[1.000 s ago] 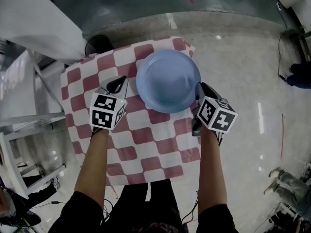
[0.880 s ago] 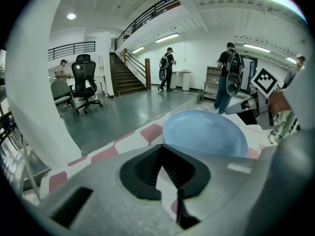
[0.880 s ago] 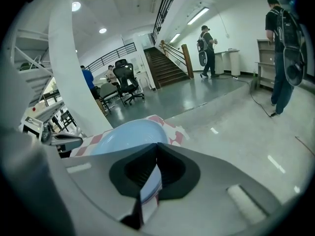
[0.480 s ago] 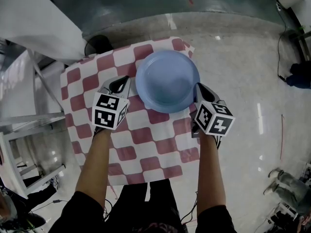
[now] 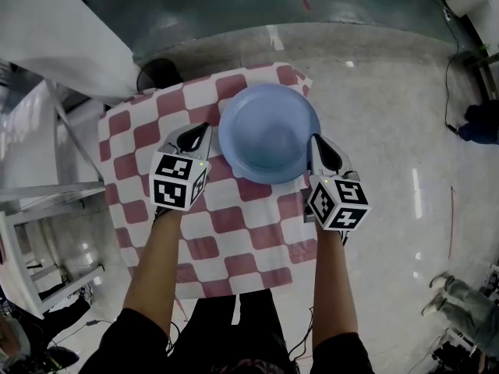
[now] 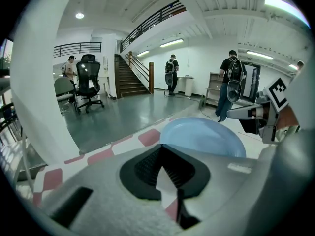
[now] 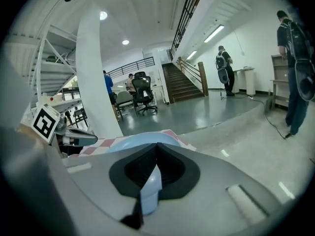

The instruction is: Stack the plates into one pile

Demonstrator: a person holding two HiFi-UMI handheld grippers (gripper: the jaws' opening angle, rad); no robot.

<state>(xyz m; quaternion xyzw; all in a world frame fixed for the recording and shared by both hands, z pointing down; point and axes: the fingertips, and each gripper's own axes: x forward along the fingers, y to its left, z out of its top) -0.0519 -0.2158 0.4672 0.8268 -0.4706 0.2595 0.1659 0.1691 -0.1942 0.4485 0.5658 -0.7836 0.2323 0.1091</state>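
Head view: one round blue plate [image 5: 269,131] is seen on one red-and-white checked cloth [image 5: 234,224], flanked by two grippers, the left gripper [image 5: 204,128] and the right gripper [image 5: 315,140]. In the left gripper view, the jaws are seen pressed together on nothing. In the right gripper view, the jaws are likewise closed and empty, with blue plate showing just beyond.

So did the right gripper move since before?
Yes. Against the checked cloth, the right gripper drew back toward the person and a little left, jaws shut beside the blue plate.

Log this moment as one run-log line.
blue plate: on checkered cloth | left gripper: shut, empty, beside its left rim | right gripper: shut, empty, beside its right rim
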